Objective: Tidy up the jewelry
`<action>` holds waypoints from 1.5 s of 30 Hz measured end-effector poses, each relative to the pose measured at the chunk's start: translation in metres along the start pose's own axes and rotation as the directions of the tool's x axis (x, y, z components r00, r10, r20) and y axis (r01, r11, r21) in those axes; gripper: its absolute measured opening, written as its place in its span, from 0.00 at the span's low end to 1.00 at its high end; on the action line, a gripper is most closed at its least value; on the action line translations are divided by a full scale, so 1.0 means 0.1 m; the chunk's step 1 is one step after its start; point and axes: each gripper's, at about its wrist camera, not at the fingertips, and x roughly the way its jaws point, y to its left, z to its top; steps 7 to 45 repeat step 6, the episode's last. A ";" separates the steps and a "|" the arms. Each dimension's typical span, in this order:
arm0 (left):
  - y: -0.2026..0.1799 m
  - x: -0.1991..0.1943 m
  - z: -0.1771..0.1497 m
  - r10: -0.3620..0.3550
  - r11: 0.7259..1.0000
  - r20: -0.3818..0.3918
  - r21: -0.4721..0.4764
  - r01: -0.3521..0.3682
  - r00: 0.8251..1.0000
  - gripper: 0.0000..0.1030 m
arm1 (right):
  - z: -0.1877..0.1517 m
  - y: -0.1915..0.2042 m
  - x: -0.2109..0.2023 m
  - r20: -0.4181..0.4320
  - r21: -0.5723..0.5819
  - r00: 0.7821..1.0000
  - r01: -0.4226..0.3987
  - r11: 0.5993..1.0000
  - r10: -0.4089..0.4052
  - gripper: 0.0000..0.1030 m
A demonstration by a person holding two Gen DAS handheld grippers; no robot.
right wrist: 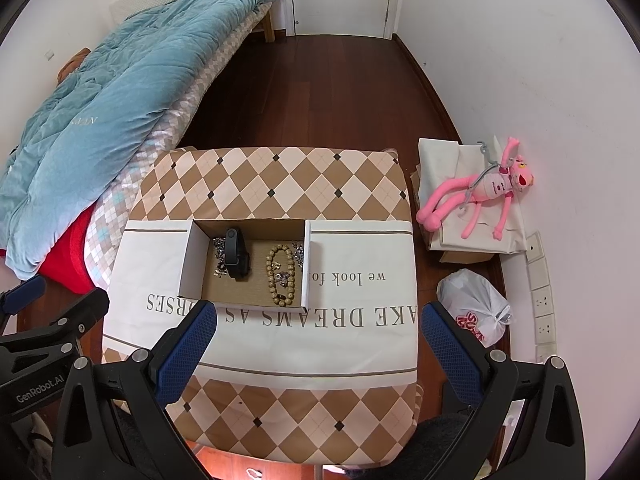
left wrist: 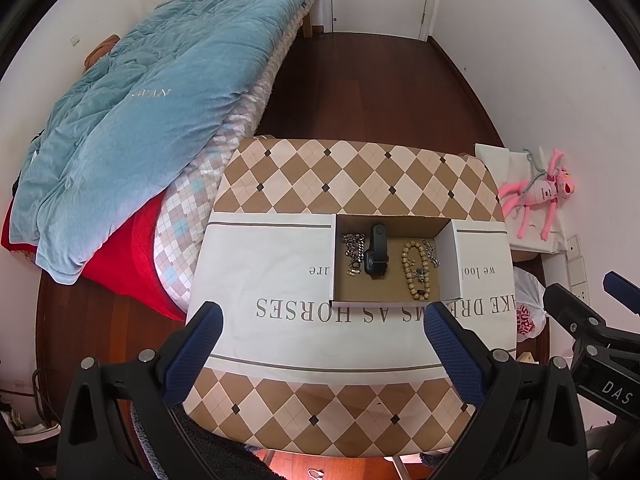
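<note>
An open cardboard box (left wrist: pixel 454 256) (right wrist: pixel 188 264) stands on the cloth-covered table (left wrist: pixel 280 264) (right wrist: pixel 360 248). Inside lie a black watch (left wrist: pixel 376 254) (right wrist: pixel 237 255), a silver chain (left wrist: pixel 353 249) (right wrist: pixel 219 252), a wooden bead bracelet (left wrist: pixel 416 270) (right wrist: pixel 282 276) and small silver pieces (left wrist: pixel 431 254) (right wrist: pixel 298 254). My left gripper (left wrist: pixel 324 316) is open and empty, above the table's near side, short of the box. My right gripper (right wrist: pixel 320 316) is open and empty, near and right of the box. Each gripper shows at the edge of the other's view.
A bed with a blue quilt (left wrist: pixel 132 120) (right wrist: pixel 100 112) and a red cloth (left wrist: pixel 128 256) lies left of the table. A pink plush toy (left wrist: pixel 540 196) (right wrist: pixel 480 196), a white bag (right wrist: pixel 476 312) and wall sockets (right wrist: pixel 540 280) are at the right. Dark wood floor (left wrist: pixel 380 92) lies beyond.
</note>
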 end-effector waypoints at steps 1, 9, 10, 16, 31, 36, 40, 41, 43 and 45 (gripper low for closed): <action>0.00 0.00 0.00 -0.001 1.000 0.001 0.000 0.001 1.000 0.99 | 0.00 0.00 0.00 0.002 -0.001 1.000 0.005 1.000 -0.005 1.00; 0.01 0.00 -0.01 -0.005 1.000 0.007 0.000 0.005 1.000 0.99 | 0.00 0.00 0.00 0.001 -0.002 1.000 0.002 1.000 -0.002 1.00; 0.01 0.00 -0.01 -0.005 1.000 0.007 0.000 0.005 1.000 0.99 | 0.00 0.00 0.00 0.001 -0.002 1.000 0.002 1.000 -0.002 1.00; 0.01 0.00 -0.01 -0.005 1.000 0.007 0.000 0.005 1.000 0.99 | 0.00 0.00 0.00 0.001 -0.002 1.000 0.002 1.000 -0.002 1.00; 0.01 0.00 -0.01 -0.005 1.000 0.007 0.000 0.005 1.000 0.99 | 0.00 0.00 0.00 0.001 -0.002 1.000 0.002 1.000 -0.002 1.00; 0.01 0.00 -0.01 -0.005 1.000 0.007 0.000 0.005 1.000 0.99 | 0.00 0.00 0.00 0.001 -0.002 1.000 0.002 1.000 -0.002 1.00; 0.01 0.00 -0.01 -0.005 1.000 0.007 0.000 0.005 1.000 0.99 | 0.00 0.00 0.00 0.001 -0.002 1.000 0.002 1.000 -0.002 1.00; 0.01 0.00 -0.01 -0.005 1.000 0.007 0.000 0.005 1.000 0.99 | 0.00 0.00 0.00 0.001 -0.002 1.000 0.002 1.000 -0.002 1.00; 0.01 0.00 -0.01 -0.005 1.000 0.007 0.000 0.005 1.000 0.99 | 0.00 0.00 0.00 0.001 -0.002 1.000 0.002 1.000 -0.002 1.00; 0.01 0.00 -0.01 -0.005 1.000 0.007 0.000 0.005 1.000 0.99 | 0.00 0.00 0.00 0.001 -0.002 1.000 0.002 1.000 -0.002 1.00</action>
